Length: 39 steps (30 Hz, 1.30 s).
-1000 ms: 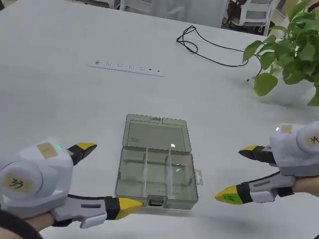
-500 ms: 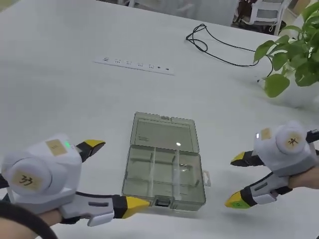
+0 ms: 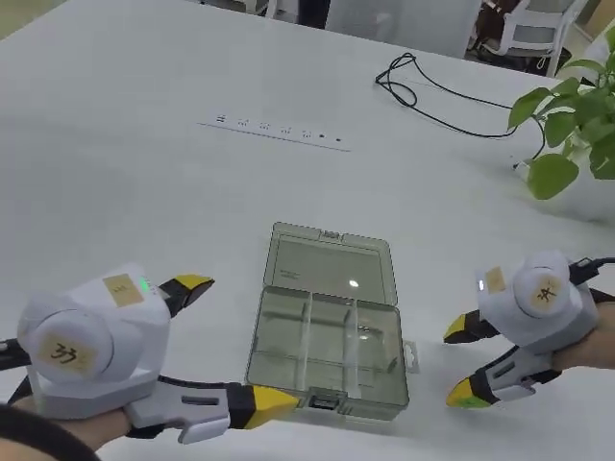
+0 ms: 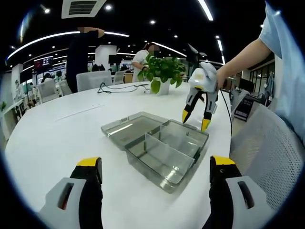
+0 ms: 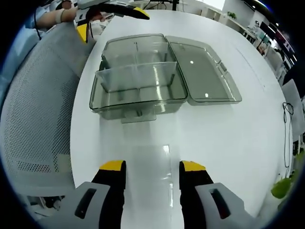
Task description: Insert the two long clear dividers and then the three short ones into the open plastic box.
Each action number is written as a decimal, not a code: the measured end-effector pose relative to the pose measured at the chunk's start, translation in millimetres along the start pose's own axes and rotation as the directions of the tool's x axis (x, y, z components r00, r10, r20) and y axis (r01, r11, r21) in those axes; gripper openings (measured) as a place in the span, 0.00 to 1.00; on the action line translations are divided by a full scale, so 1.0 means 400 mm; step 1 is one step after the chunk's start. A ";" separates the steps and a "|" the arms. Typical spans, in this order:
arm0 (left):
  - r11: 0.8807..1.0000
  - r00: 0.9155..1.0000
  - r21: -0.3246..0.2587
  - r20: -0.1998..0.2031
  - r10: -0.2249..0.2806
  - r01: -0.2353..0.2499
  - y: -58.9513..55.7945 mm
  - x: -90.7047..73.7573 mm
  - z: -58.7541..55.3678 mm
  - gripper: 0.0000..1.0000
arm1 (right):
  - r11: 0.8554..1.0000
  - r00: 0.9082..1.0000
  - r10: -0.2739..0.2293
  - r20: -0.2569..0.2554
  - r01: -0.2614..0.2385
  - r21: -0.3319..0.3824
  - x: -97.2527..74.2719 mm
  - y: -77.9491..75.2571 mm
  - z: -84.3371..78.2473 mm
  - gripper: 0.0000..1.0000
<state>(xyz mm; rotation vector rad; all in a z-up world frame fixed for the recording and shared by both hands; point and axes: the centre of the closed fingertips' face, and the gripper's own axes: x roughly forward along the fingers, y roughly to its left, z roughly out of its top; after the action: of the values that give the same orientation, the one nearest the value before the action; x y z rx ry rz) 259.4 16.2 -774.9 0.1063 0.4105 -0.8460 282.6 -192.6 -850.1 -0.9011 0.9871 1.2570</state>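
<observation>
The open clear plastic box (image 3: 327,357) lies in front of me with its lid (image 3: 332,264) folded flat behind it. Two long clear dividers (image 3: 306,336) stand upright inside and split it into three lanes. My left gripper (image 3: 235,343) is open just left of the box, with nothing between its jaws. My right gripper (image 3: 459,362) is open to the right of the box, a short gap away, and holds nothing. In the left gripper view the box (image 4: 162,148) sits ahead of my left gripper (image 4: 155,162), and the right gripper (image 4: 195,120) hangs beyond it. The right gripper view looks past my right gripper (image 5: 152,167) to the box (image 5: 138,81).
A white power strip (image 3: 279,132) lies further back on the white table (image 3: 125,173). A black cable (image 3: 432,91) coils at the far right, near a potted plant (image 3: 577,125). A mesh chair (image 5: 33,119) stands at the table's near edge.
The head camera has shifted, so the box sits lower right in the picture. My right gripper's jaws have narrowed and it has turned a little. The left gripper stays beside the box.
</observation>
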 end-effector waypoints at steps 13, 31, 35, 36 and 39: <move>1.000 1.000 0.004 0.005 0.010 -0.010 0.003 -0.003 0.004 0.96 | 0.998 0.999 0.013 -0.039 -0.015 -0.061 0.010 0.001 -0.009 0.38; 1.000 1.000 0.010 0.010 0.005 -0.005 -0.003 -0.005 0.009 0.94 | 0.999 0.999 0.003 -0.048 -0.005 -0.054 0.007 0.016 -0.008 0.33; 1.000 1.000 0.010 0.016 0.005 -0.005 -0.002 -0.005 0.012 0.94 | 0.999 0.998 -0.015 -0.068 0.011 -0.052 0.005 0.013 -0.014 0.33; 1.000 1.000 0.008 0.016 0.005 -0.005 -0.002 -0.005 0.012 0.94 | 0.999 0.997 -0.028 -0.074 0.024 -0.048 0.003 0.008 -0.016 0.33; 1.000 1.000 0.003 0.012 0.005 -0.005 -0.001 -0.005 0.010 0.94 | 0.999 0.997 -0.047 -0.058 0.046 -0.026 -0.007 0.005 -0.011 0.33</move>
<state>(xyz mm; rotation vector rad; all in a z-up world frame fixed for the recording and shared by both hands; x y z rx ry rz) 259.1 16.4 -770.5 0.1052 0.3975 -0.8418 280.2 -197.3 -848.8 -0.9792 0.9931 1.2115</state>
